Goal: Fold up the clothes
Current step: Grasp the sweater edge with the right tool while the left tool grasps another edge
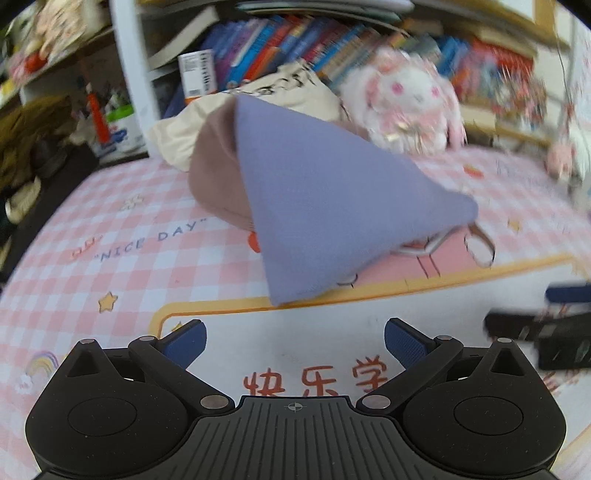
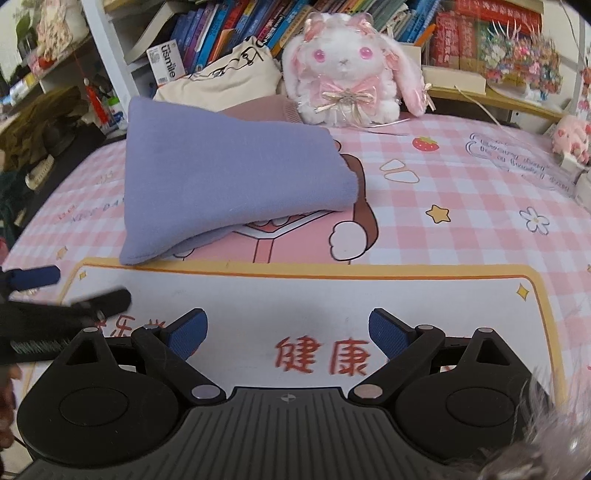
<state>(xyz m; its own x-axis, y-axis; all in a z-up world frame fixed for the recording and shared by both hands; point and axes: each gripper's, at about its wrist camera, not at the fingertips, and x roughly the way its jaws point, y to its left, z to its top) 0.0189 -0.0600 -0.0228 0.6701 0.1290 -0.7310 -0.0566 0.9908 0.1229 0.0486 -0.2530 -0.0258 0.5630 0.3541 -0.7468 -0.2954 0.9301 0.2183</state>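
A folded lavender cloth (image 2: 229, 177) lies on the pink checked table mat (image 2: 443, 177), its far edge resting on a folded pink-brown garment (image 2: 266, 109). In the left wrist view the lavender cloth (image 1: 325, 206) and the pink-brown garment (image 1: 214, 177) sit ahead of the fingers. My left gripper (image 1: 293, 341) is open and empty, hovering over the mat's white panel. My right gripper (image 2: 288, 330) is open and empty, also short of the cloth. The left gripper also shows at the left edge of the right wrist view (image 2: 55, 295).
A white and pink plush rabbit (image 2: 347, 70) and a cream drawstring bag (image 2: 225, 74) stand behind the clothes, before a shelf of books (image 2: 236, 26). A small pink plush (image 2: 572, 136) sits at the far right. Dark clutter lies beyond the table's left edge (image 2: 44, 129).
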